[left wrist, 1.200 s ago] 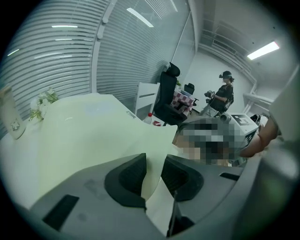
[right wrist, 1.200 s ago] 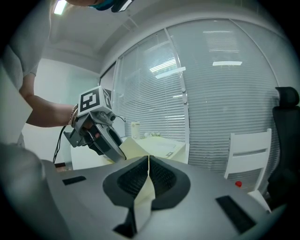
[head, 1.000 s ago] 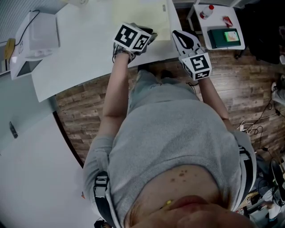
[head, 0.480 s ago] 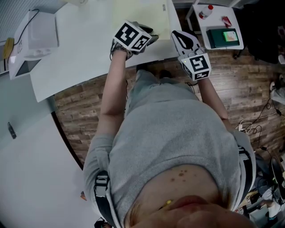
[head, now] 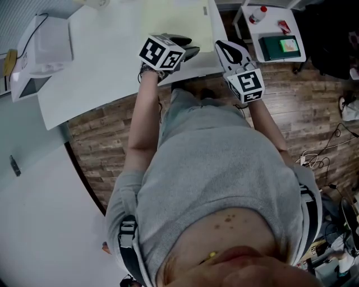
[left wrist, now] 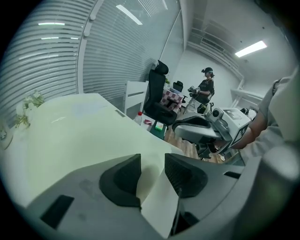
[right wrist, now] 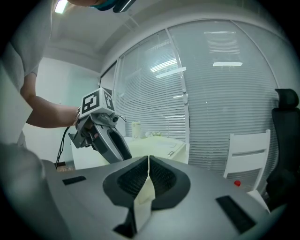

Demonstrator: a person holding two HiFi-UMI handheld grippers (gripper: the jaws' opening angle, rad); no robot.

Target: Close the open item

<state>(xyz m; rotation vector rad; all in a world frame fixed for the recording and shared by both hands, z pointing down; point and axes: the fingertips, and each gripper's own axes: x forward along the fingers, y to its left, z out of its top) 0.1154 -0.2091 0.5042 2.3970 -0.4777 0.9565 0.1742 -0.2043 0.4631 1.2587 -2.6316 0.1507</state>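
Note:
A large, flat, pale yellow folder-like item (head: 176, 17) lies on the white table (head: 106, 67); in the left gripper view the pale yellow item (left wrist: 79, 126) fills the ground ahead. My left gripper (head: 187, 47) hovers over its near edge, pointing down at it. Its jaws (left wrist: 152, 161) have just been opening and stand apart; only the pale surface shows through the gap, and the pads press on nothing. My right gripper (head: 227, 49) hangs off the table's corner over the floor, its jaws (right wrist: 148, 159) shut tip to tip and empty.
A white box-like device (head: 42, 50) sits at the table's left end. A small side table (head: 280, 61) with a bottle and a green-screened device stands at the right. Cables (head: 322, 151) lie on the wood floor. A black office chair (left wrist: 157, 93) and a distant person (left wrist: 206, 89) are beyond the table.
My left gripper's marker cube has drifted slightly left and tipped a little over the table edge. The right gripper has stayed where it was.

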